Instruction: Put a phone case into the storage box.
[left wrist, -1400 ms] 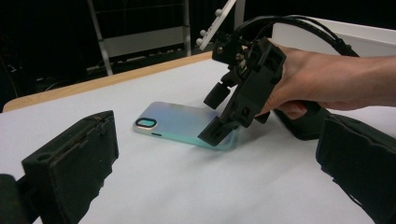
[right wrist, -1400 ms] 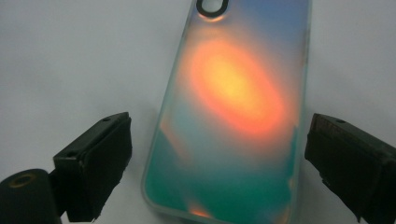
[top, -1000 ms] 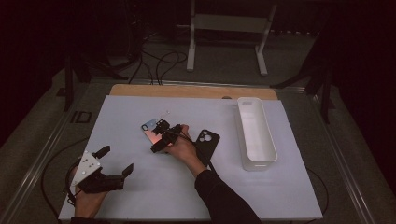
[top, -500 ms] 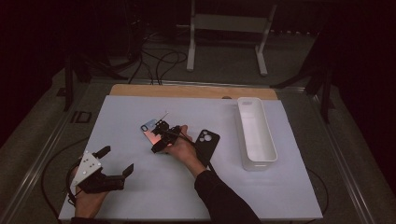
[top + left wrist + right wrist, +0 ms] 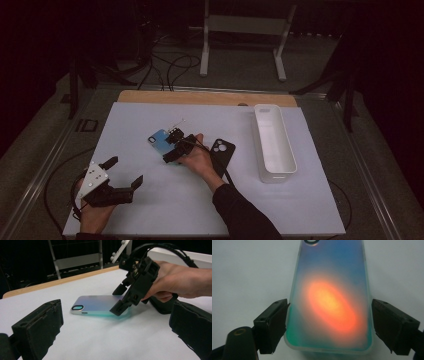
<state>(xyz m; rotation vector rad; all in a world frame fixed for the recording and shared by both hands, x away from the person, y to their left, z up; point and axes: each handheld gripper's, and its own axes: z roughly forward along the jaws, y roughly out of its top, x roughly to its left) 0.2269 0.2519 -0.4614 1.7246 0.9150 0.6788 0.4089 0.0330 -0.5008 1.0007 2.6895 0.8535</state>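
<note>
While the iridescent case lies flat on the table, the right gripper straddles its near end, fingers just closing on its long edges, not clearly pressing. The left gripper rests apart, fingers spread, empty.

The high view looks forward and down on the whole bench from above the person's side. The left hand-held gripper's camera sits low, facing level across the bench toward the iridescent phone case. The right hand-held gripper's camera looks steeply down, very close on that same case.
</note>
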